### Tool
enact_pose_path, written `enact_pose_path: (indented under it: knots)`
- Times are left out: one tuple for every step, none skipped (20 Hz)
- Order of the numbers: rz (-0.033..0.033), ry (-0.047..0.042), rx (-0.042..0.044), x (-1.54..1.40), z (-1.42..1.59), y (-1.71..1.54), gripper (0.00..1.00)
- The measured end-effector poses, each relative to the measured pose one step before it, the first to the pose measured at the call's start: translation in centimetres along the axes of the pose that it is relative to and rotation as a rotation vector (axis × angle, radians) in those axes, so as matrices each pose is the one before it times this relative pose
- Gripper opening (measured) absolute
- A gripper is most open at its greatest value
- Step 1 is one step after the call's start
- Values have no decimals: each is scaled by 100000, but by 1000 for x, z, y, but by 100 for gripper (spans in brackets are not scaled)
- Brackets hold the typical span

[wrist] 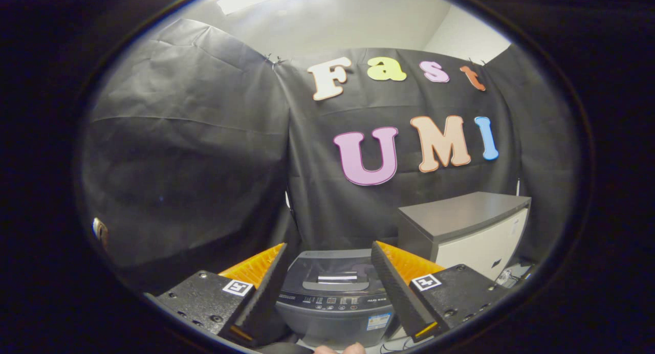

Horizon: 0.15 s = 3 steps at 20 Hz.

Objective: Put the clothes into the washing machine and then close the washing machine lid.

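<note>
A small grey top-loading washing machine (335, 297) stands on the floor ahead of me, seen between my two fingers. Its dark lid (332, 269) lies flat and shut, with a control panel along the front edge. My gripper (330, 272) hangs above and in front of the machine, open wide, with nothing between the fingers. I see no clothes here.
A grey-topped white cabinet (468, 231) stands just right of the machine, against the black cloth wall (204, 154). Cables lie on the floor at the cabinet's right foot (506, 277). A person's fingertips (340, 349) show below the machine.
</note>
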<state>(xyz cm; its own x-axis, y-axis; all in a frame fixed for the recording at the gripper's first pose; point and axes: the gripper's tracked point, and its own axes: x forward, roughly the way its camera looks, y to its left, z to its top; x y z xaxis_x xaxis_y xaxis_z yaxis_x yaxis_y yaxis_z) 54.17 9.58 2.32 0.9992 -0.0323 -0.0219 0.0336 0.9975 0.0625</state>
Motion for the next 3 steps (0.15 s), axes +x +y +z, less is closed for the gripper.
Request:
enact_pose_path:
  knots:
    - [47, 74, 70, -4, -9, 25, 97]
    - [189, 19, 193, -20, 48, 89, 97]
    - [291, 105, 29, -30, 64, 66, 97]
